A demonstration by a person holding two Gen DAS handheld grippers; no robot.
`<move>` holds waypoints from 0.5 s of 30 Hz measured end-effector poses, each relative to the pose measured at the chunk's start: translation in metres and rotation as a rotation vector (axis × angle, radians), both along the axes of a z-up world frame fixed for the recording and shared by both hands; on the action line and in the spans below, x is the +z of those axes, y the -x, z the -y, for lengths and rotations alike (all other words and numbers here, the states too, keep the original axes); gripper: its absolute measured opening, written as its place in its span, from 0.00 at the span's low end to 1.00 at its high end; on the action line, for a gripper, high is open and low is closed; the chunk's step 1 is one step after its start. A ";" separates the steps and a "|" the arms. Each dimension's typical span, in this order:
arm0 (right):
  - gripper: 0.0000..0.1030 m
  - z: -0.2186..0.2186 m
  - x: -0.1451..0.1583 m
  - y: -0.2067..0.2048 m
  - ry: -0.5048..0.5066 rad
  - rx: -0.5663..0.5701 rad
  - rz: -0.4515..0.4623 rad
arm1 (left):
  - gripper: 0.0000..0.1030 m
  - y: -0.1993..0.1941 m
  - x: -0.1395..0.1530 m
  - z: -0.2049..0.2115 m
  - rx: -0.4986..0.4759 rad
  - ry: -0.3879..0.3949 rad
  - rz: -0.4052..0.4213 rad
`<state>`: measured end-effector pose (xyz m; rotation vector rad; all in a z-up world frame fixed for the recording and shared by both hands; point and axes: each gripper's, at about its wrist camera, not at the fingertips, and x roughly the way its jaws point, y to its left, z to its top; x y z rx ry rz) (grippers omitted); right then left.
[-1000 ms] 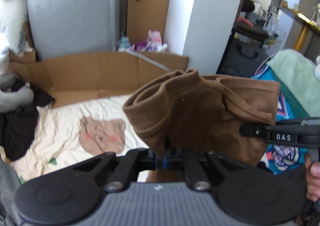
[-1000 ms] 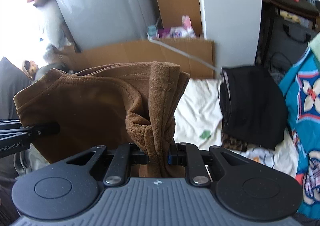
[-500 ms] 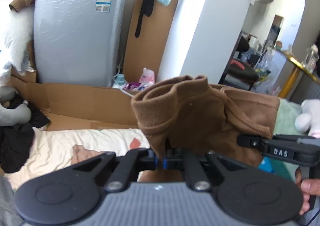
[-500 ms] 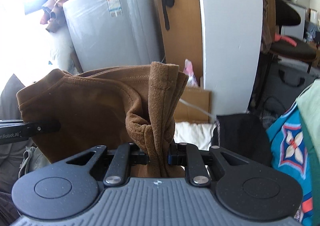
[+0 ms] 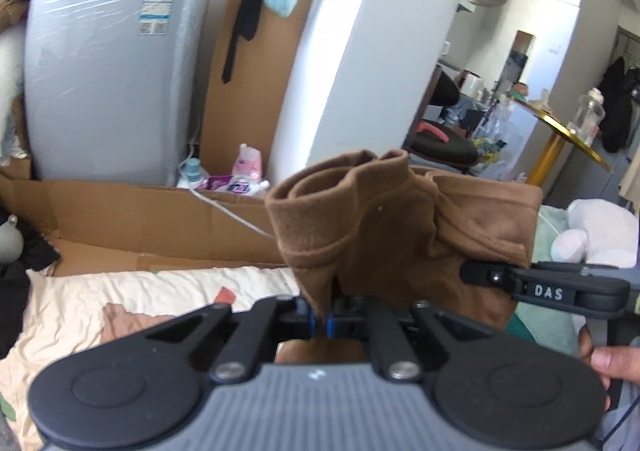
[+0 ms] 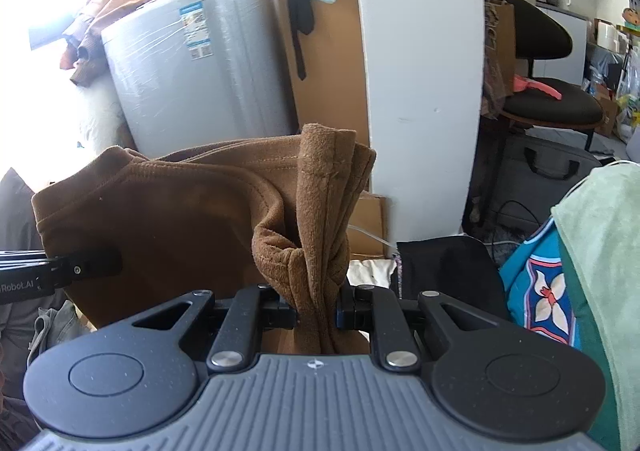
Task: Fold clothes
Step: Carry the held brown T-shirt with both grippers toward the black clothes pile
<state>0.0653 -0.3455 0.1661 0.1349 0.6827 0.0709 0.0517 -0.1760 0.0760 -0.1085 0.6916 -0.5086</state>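
A brown fleece garment (image 5: 400, 227) hangs in the air between both grippers, stretched above the bed. My left gripper (image 5: 323, 322) is shut on a thin edge of it. The right gripper (image 6: 316, 309) is shut on a thick bunched fold of the same brown garment (image 6: 168, 219). In the left wrist view the right gripper's finger (image 5: 520, 281) comes in from the right against the cloth, with a person's hand (image 5: 612, 363) behind it. The left gripper's finger (image 6: 72, 271) shows at the left of the right wrist view.
Below lies a cream bedsheet (image 5: 120, 303) with a bear print. A flattened cardboard wall (image 5: 132, 211) and a wrapped grey washing machine (image 5: 108, 71) stand behind. Black clothes (image 6: 444, 267) and a teal patterned blanket (image 6: 544, 291) lie to the right, a white pillar (image 6: 420, 71) beyond.
Both grippers have risen with the brown garment held between them. The bed has dropped low in both views and more of the washing machine and wall shows.
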 end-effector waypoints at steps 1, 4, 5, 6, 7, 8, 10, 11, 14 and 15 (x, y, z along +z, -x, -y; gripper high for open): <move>0.16 0.005 0.001 0.000 0.003 -0.004 -0.003 | 0.05 -0.001 0.000 0.003 -0.007 0.002 0.000; 0.16 0.019 0.004 0.001 0.016 -0.023 -0.001 | 0.05 0.000 0.002 0.015 -0.036 0.008 0.007; 0.16 0.024 0.007 0.002 0.018 -0.030 0.001 | 0.05 0.000 0.003 0.019 -0.043 0.011 0.009; 0.16 0.029 0.009 0.002 0.020 -0.037 0.003 | 0.05 0.000 0.004 0.023 -0.050 0.013 0.011; 0.16 0.034 0.011 0.002 0.024 -0.043 0.005 | 0.05 -0.001 0.005 0.026 -0.057 0.014 0.014; 0.16 0.039 0.014 0.003 0.027 -0.048 0.007 | 0.05 -0.001 0.006 0.030 -0.064 0.014 0.017; 0.16 0.050 0.019 0.005 0.031 -0.061 0.013 | 0.05 -0.001 0.009 0.038 -0.080 0.014 0.026; 0.16 0.056 0.021 0.005 0.034 -0.066 0.016 | 0.05 -0.001 0.011 0.041 -0.085 0.016 0.028; 0.16 0.068 0.026 0.006 0.049 -0.083 0.022 | 0.05 -0.001 0.014 0.054 -0.111 0.026 0.033; 0.16 0.073 0.026 0.007 0.054 -0.091 0.020 | 0.05 -0.002 0.014 0.061 -0.124 0.023 0.035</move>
